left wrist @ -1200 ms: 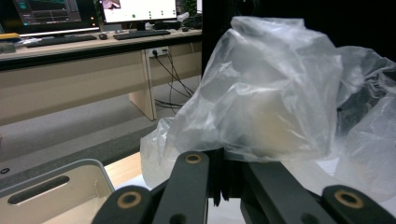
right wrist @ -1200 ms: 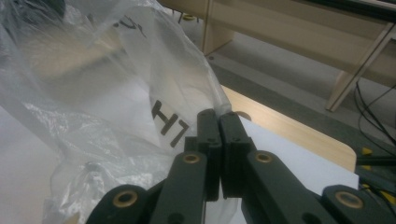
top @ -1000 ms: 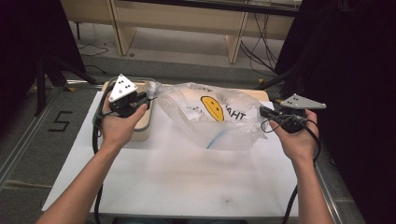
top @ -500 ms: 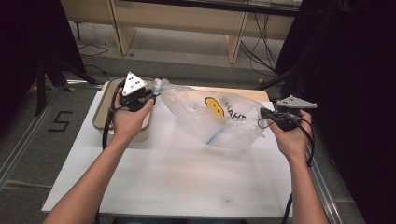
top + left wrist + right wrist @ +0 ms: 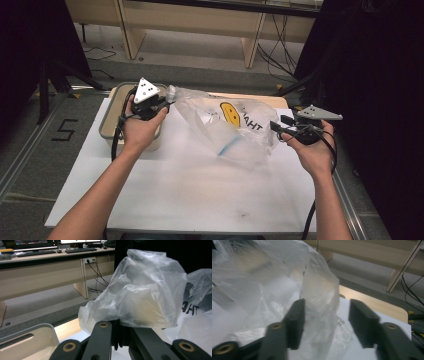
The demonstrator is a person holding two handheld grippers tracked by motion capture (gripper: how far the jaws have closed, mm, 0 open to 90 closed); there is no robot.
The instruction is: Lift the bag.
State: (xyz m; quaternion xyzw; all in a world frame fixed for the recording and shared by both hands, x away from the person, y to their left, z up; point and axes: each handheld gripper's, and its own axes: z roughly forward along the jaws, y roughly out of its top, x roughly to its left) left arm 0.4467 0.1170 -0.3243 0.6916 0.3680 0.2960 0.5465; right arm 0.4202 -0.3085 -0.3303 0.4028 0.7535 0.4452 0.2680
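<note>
A clear plastic bag [image 5: 225,130] with a yellow smiley face and black letters lies stretched across the white table top. My left gripper [image 5: 167,102] is shut on the bag's left end, and the film [image 5: 145,290] bunches up right above its closed jaws [image 5: 120,325]. At the bag's right end, my right gripper [image 5: 275,127] has just been opening its jaws. They now stand apart with a loose fold of the bag [image 5: 319,290] between them, the pads not pressing on it [image 5: 327,312].
A beige tub [image 5: 107,127] stands on the table under my left hand. A white sheet [image 5: 200,200] covers the table, and a wooden edge [image 5: 270,100] shows behind the bag. Desk legs and cables stand on the floor beyond.
The right gripper's jaws have opened and let go of the bag's right end. The left hand has shifted a little to the right with the bag's left end.
</note>
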